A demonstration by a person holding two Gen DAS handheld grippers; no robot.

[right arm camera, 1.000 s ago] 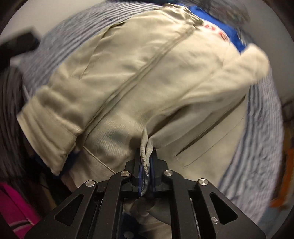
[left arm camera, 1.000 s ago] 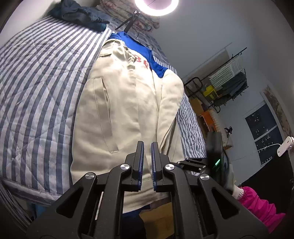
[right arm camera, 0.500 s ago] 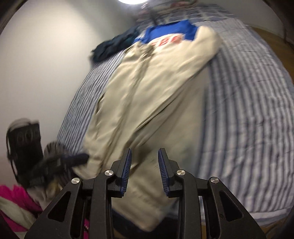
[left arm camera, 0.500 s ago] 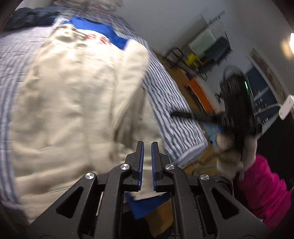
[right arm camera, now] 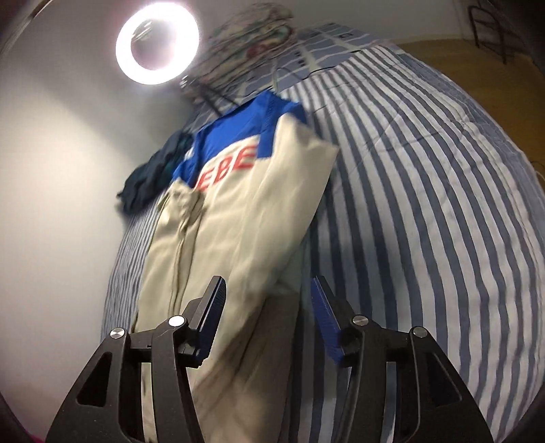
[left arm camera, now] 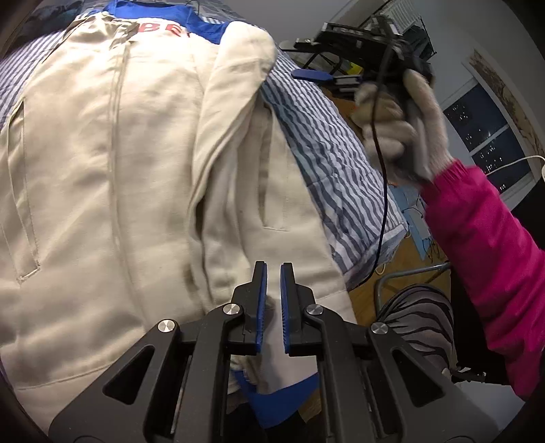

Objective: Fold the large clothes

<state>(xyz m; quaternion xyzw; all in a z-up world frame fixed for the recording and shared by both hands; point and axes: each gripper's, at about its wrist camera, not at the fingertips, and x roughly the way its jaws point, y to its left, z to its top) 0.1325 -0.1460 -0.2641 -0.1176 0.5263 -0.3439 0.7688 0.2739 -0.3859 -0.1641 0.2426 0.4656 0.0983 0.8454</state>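
A cream jacket (left arm camera: pixel 119 153) with a blue yoke and red letters lies front up on the striped bed (left arm camera: pixel 323 136), its right sleeve folded in along the body. My left gripper (left arm camera: pixel 272 269) hovers shut over the jacket's near hem, and I see nothing pinched between its pads. In the right wrist view, my right gripper (right arm camera: pixel 268 286) hangs above the jacket's (right arm camera: pixel 238 221) right edge. Its jaws are opening and nothing is between them. A gloved hand (left arm camera: pixel 402 112) with a pink sleeve holds that gripper up, above the bed's right side.
A lit ring light (right arm camera: pixel 156 47) stands at the head of the bed (right arm camera: pixel 425 204), beside a folded patterned quilt (right arm camera: pixel 252 30). Dark blue clothing (right arm camera: pixel 150 177) lies by the wall. Wooden floor (right arm camera: pixel 442 51) and a wire rack (left arm camera: pixel 391 27) are to the right.
My right gripper let go of the cream cloth, opened, and swung up and away to the right. My left gripper slid right along the hem and stayed shut.
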